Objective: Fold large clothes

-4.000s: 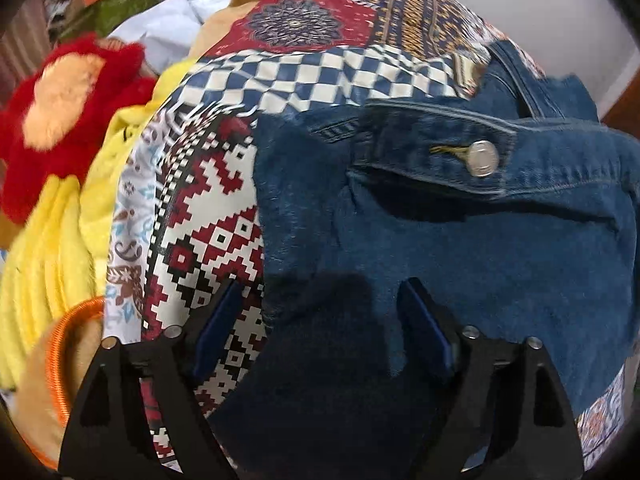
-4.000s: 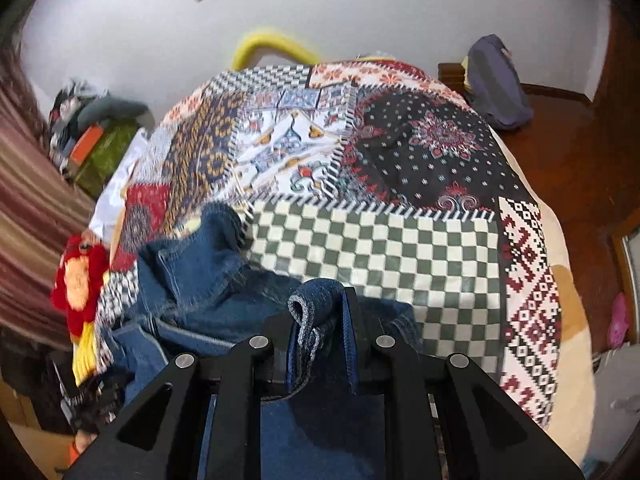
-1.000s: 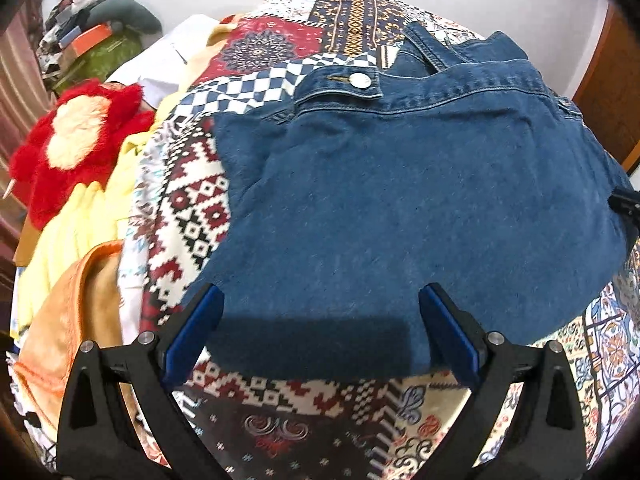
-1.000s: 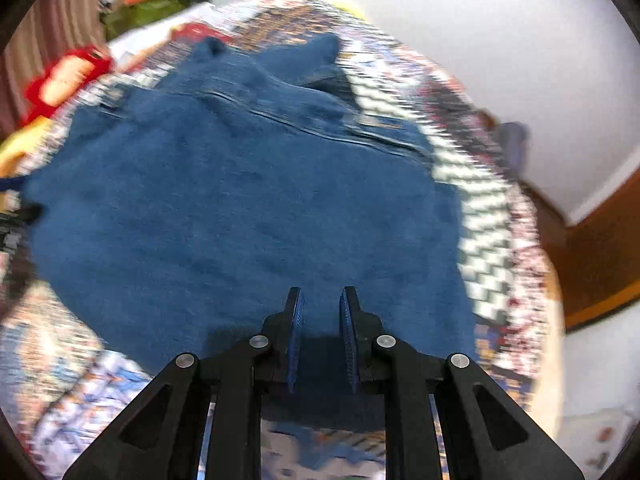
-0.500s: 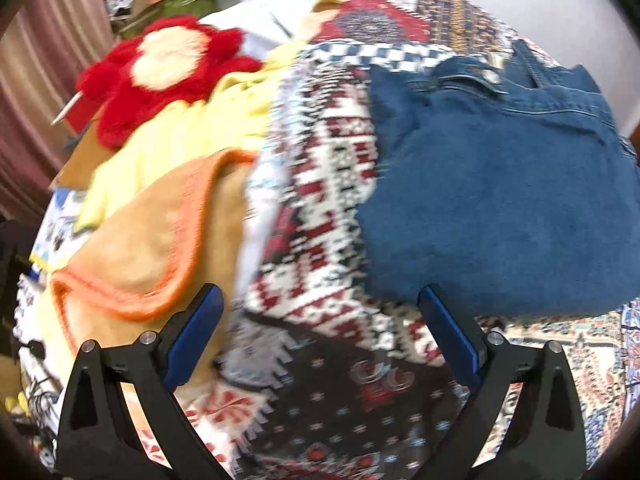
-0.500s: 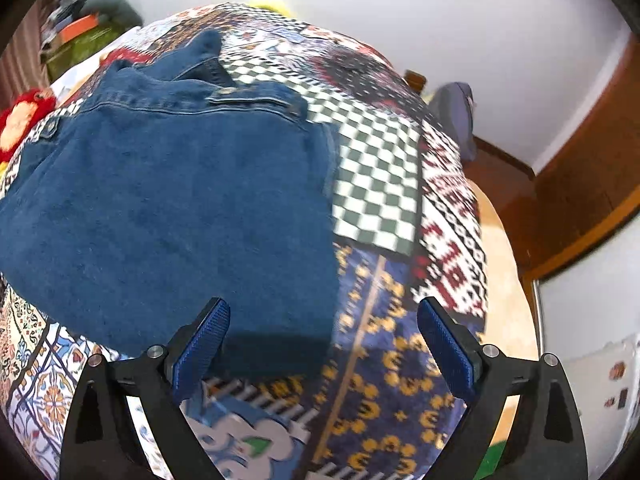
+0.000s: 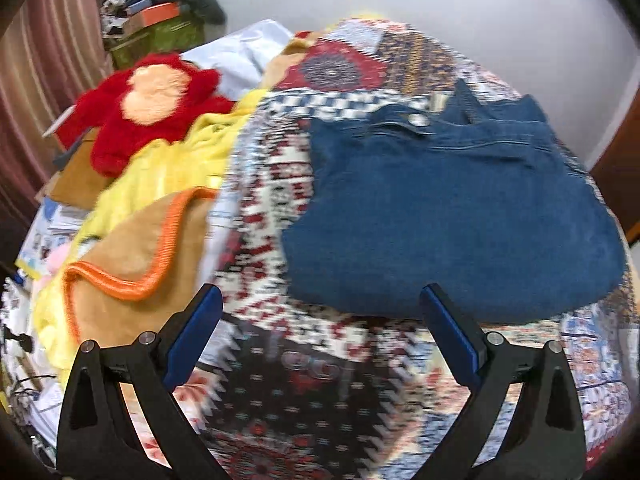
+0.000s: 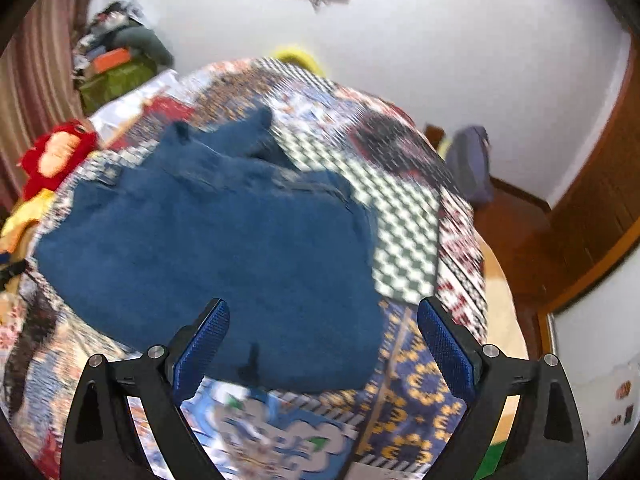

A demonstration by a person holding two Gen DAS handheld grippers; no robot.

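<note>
A blue denim garment (image 7: 452, 208) lies folded flat on the patchwork bedspread (image 7: 304, 392), its metal button (image 7: 418, 120) at the far edge. It also shows in the right wrist view (image 8: 216, 248). My left gripper (image 7: 320, 336) is open and empty, above the bedspread just short of the denim's near left edge. My right gripper (image 8: 324, 340) is open and empty, over the denim's near right corner.
A red plush toy (image 7: 148, 108), a yellow blanket (image 7: 160, 168) and a tan orange-trimmed blanket (image 7: 132, 256) lie left of the denim. The bedspread (image 8: 408, 232) ends at the right at a wooden floor (image 8: 520, 236) with a grey bag (image 8: 468, 168).
My right gripper was shut on the denim, then opened and let it go. Both grippers have pulled back from the folded garment; the left one swung left and back.
</note>
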